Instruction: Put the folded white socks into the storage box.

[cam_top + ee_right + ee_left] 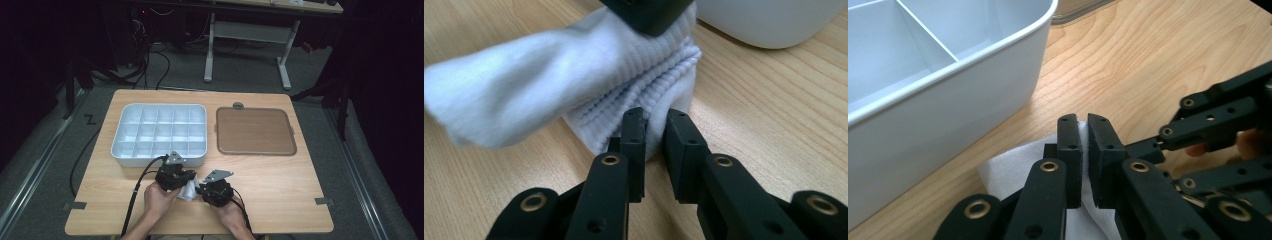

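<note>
A white sock [188, 191] lies bunched on the wooden table between my two grippers, near the front edge. My left gripper [183, 184] is shut on it: in the left gripper view, white fabric [1008, 167] is pinched in the narrow gap between its jaws [1084, 125]. My right gripper [198, 190] comes in from the right. Its jaws [655, 117] are closed on the ribbed cuff of the sock [574, 65], with fabric filling the gap. The left gripper's black tip [649, 12] clamps the sock from above in that view.
A white tray [150, 161] with several empty compartments stands just behind the grippers, its wall close by [948, 110]. A brown flat mat [255, 131] lies to its right. Bare wood extends right of the hands. Cables trail off the table's front.
</note>
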Motion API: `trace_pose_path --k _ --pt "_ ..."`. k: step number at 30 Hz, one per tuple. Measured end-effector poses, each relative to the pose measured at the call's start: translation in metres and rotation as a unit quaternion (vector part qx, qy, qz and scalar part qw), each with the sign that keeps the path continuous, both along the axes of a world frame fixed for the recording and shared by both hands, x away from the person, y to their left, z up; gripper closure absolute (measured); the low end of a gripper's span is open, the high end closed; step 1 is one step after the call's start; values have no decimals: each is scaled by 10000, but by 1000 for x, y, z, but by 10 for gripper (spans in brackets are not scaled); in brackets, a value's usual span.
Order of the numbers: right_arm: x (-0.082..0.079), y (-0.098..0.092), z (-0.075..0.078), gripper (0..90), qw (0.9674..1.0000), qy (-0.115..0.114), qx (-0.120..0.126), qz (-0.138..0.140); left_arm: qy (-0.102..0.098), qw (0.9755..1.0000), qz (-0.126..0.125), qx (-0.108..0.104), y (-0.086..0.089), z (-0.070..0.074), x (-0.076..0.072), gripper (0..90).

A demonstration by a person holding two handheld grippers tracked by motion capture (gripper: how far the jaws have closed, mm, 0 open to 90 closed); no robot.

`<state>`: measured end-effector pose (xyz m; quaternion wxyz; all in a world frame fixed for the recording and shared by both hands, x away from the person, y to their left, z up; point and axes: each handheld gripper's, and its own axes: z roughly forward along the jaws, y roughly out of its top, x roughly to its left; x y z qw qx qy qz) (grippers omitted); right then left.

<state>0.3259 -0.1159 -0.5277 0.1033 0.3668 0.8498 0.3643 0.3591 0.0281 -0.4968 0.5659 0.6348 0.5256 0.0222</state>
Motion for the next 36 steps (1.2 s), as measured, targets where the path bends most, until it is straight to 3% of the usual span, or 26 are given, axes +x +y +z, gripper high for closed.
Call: trace_pose_path --k 6,14,18,24,30,36 --pt "1 -2 0 796 10000 -32 -16 29 74 9999 -66 51 -4 -6 2 854" --pt "10 2 0 800 9999 -58 -96 89 27 9998 104 195 1 -9 8 853" --pt "13 2 -1 801 10000 -61 -18 65 93 9998 133 144 3 -12 12 852" --pt "14 1 -1 799 9999 -90 -13 55 -45 9997 110 220 -2 -17 12 852" --pt "13 2 -1 790 9999 -124 -44 42 -48 9997 22 245 -2 -20 12 853" --pt "12 2 0 708 9999 -114 -59 -81 28 9997 32 254 -2 -16 12 841"
